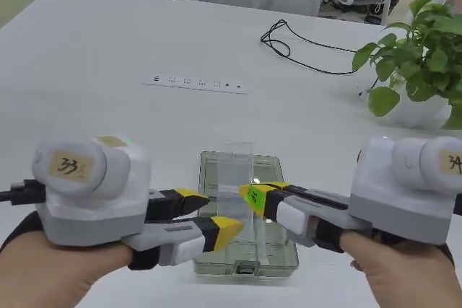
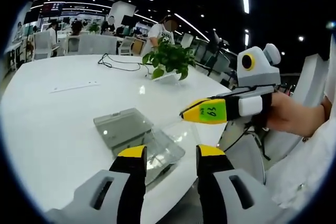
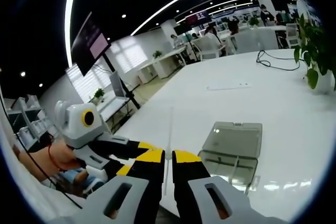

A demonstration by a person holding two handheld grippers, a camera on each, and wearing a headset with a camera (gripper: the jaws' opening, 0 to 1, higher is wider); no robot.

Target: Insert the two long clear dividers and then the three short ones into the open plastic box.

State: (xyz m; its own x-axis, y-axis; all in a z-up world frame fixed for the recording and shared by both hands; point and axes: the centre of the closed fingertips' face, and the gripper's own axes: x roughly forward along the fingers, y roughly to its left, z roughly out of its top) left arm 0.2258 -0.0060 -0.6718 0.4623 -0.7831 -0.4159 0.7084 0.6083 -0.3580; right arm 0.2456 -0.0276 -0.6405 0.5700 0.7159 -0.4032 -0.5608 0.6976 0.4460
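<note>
The head view looks forward and down from close above the near edge of the open plastic box [image 1: 211, 171]. The left gripper view, low at the box's left, faces across it to the right gripper [image 2: 187, 113]. The right gripper view, at the box's right, faces back to the left gripper [image 3: 134, 157]. All three share the box.

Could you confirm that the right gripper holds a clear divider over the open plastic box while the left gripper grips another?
Not quite: the left gripper is open and empty, its jaws apart, as the left gripper view shows. The right gripper does hold a clear divider over the open plastic box.
</note>
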